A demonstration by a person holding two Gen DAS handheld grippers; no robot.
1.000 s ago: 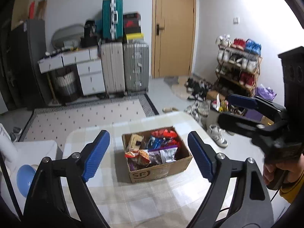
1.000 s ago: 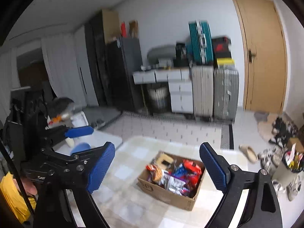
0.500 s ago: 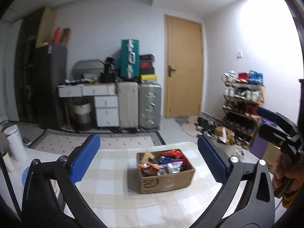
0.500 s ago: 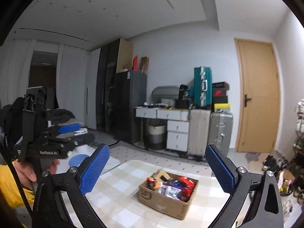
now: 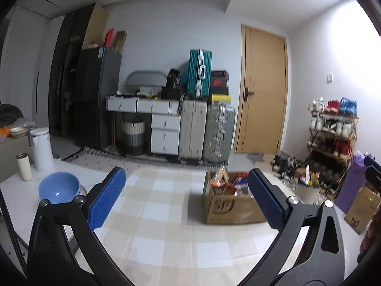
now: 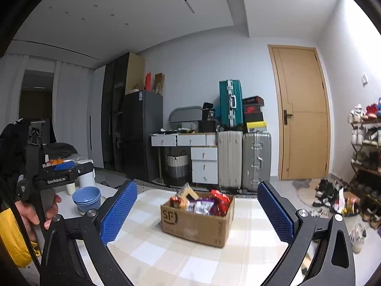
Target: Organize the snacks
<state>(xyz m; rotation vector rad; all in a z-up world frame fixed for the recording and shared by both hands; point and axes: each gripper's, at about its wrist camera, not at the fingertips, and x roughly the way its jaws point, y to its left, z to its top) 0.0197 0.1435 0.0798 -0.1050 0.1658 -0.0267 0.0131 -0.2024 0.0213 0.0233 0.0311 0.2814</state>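
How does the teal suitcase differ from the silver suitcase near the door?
The teal suitcase stands up on the beige suitcase; the silver suitcase stands on the floor. The teal one is bare on top; the silver one carries stacked boxes. Both are upright, hard-shelled, with metal frames.

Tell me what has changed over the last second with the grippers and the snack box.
Both cameras tipped up from looking down into the cardboard box to a level view, dropping nearer the table. The left gripper and right gripper spread their fingers slightly wider; neither took hold of anything. The box, its snacks and the blue bowl stayed put.
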